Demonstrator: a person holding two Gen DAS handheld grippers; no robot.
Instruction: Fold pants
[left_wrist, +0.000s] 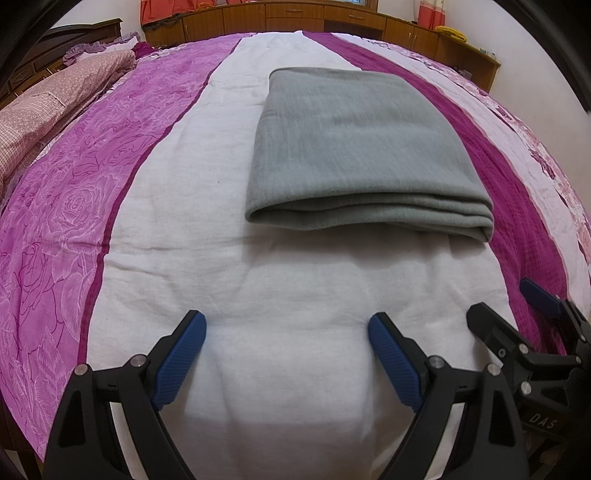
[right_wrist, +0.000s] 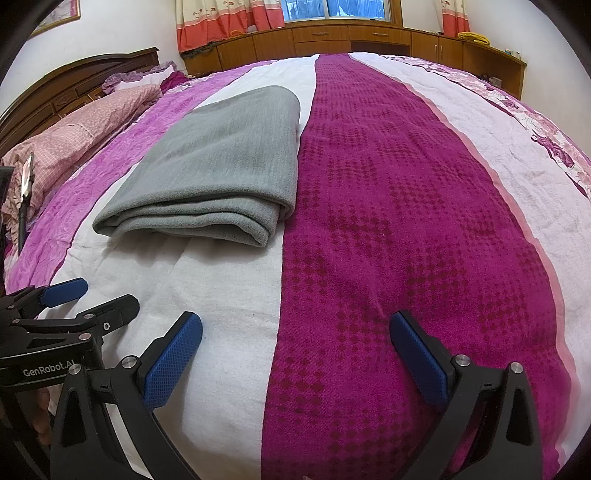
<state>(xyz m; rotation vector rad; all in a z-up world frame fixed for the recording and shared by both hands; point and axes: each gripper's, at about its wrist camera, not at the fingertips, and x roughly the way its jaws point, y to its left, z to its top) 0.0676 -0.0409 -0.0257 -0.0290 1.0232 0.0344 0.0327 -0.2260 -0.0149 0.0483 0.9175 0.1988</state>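
The bed (left_wrist: 258, 258) is spread wide with a striped purple and white cover, and the gray pants (left_wrist: 354, 147) are laid on its white stripe, already folded into a thick, stacked rectangle. Nothing is held: the left gripper (left_wrist: 287, 362) and right gripper (right_wrist: 295, 363) are kept near, fingers spread, well apart from the cloth. Any final smoothing is best done lightly, layers kept aligned.
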